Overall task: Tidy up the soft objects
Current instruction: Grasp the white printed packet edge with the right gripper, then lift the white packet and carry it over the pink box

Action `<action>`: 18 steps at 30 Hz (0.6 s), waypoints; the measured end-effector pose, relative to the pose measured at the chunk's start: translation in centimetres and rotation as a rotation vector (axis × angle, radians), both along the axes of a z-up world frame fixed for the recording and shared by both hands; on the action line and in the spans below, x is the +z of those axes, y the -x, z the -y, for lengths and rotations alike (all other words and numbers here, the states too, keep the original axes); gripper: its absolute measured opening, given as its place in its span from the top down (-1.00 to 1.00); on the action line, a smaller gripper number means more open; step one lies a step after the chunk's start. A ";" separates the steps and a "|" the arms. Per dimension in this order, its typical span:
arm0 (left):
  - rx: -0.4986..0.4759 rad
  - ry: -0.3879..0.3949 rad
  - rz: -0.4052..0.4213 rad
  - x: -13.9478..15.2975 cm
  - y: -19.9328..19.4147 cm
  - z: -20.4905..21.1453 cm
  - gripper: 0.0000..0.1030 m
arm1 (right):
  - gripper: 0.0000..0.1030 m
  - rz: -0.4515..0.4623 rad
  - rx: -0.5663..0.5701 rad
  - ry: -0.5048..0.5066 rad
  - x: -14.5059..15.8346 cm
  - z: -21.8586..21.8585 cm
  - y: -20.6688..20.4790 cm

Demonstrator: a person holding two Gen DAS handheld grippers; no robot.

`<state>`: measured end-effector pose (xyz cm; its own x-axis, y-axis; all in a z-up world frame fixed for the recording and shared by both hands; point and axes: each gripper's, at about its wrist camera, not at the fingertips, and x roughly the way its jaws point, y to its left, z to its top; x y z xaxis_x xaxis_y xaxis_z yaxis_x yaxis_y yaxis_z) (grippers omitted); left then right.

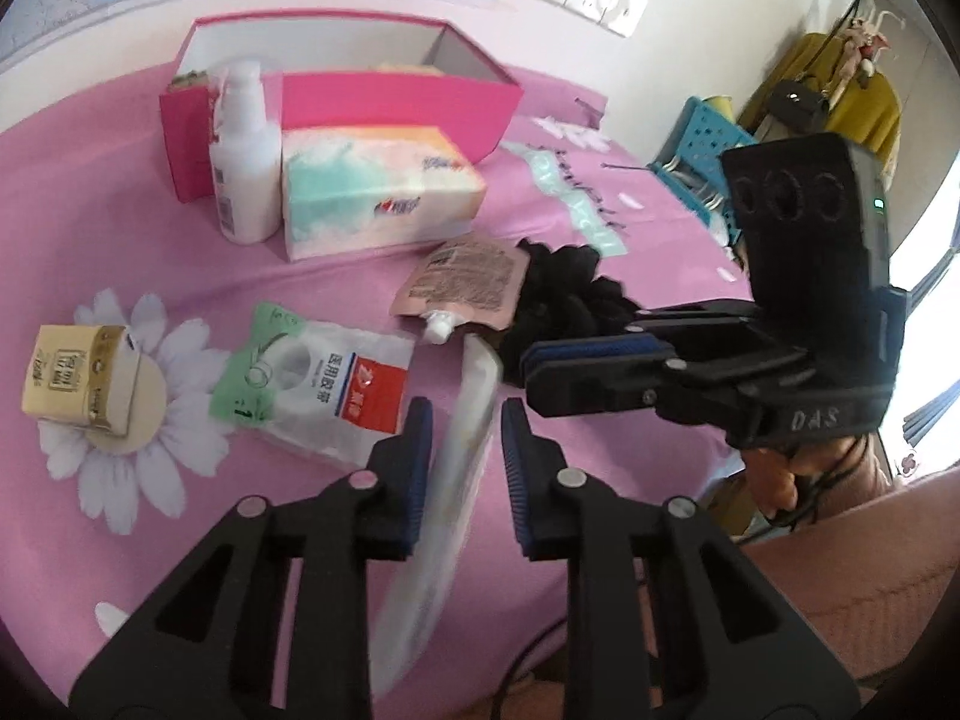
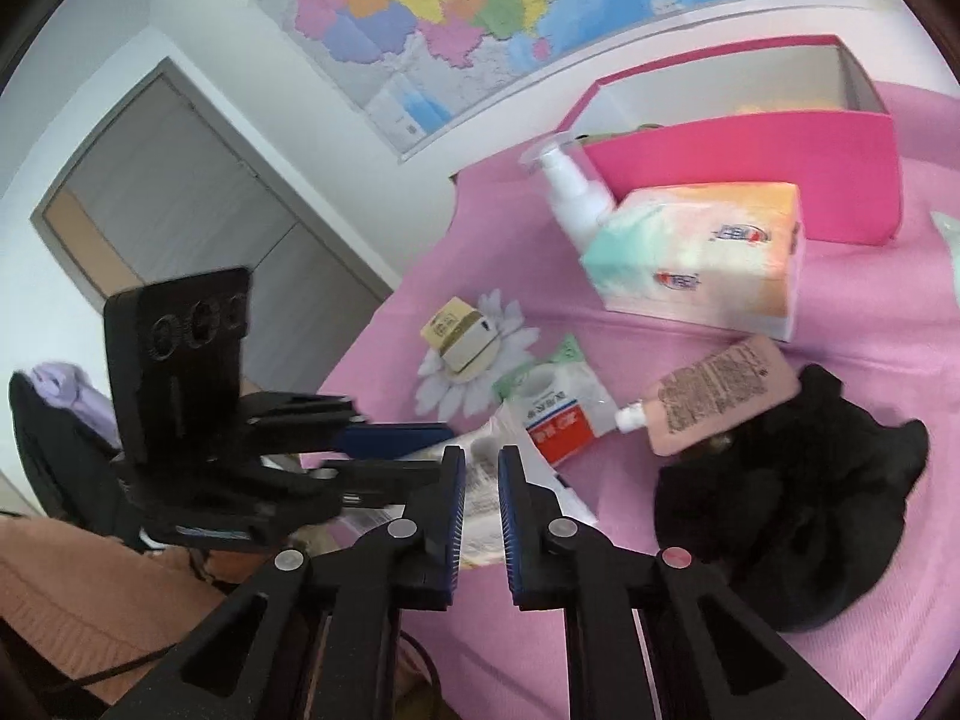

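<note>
A flat whitish plastic packet [image 1: 459, 468] stands on edge between the fingers of my left gripper [image 1: 465, 426], whose jaws stand apart with gaps on both sides of it. My right gripper [image 2: 481, 480] hovers over the same packet [image 2: 480, 492], jaws narrowly apart. The right gripper also shows in the left wrist view [image 1: 591, 360], at the packet's far end. A black fabric heap [image 2: 786, 498], a pink spout pouch [image 2: 714, 396], a medical tape bag [image 1: 312, 372], a tissue pack [image 1: 378, 192] and a small yellow tissue packet [image 1: 81, 378] lie on the pink cloth.
A pink open box [image 1: 384, 102] stands at the back, with a white pump bottle [image 1: 243, 168] in front of it. A blue crate [image 1: 702, 144] sits beyond the table's right edge. A wall map hangs behind. My peach sleeve shows at the near edge.
</note>
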<state>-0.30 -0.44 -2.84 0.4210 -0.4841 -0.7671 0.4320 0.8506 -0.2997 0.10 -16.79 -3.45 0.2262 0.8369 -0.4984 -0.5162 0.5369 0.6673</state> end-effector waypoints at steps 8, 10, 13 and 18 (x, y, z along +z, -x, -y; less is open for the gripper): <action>0.087 0.009 0.022 -0.2 0.4 -3.4 0.09 | 0.27 -0.063 0.001 0.031 -2.7 -0.3 -0.2; 0.132 -0.010 0.018 -0.2 0.1 -4.4 0.09 | 0.24 -0.056 0.004 0.026 -2.8 -0.5 -0.3; 0.191 -0.015 0.030 0.2 0.5 -6.3 0.09 | 0.17 -0.027 0.023 0.058 -2.7 -1.5 -0.2; 0.217 0.012 -0.020 -0.8 2.6 -8.9 0.09 | 0.10 -0.028 0.054 0.087 -3.1 -3.1 -0.6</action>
<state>-2.93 8.43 -3.60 0.5008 -0.3926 -0.7714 0.2329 0.9195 -0.3168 0.70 -13.67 -6.58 0.1670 0.8005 -0.5756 -0.5273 0.5658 0.6339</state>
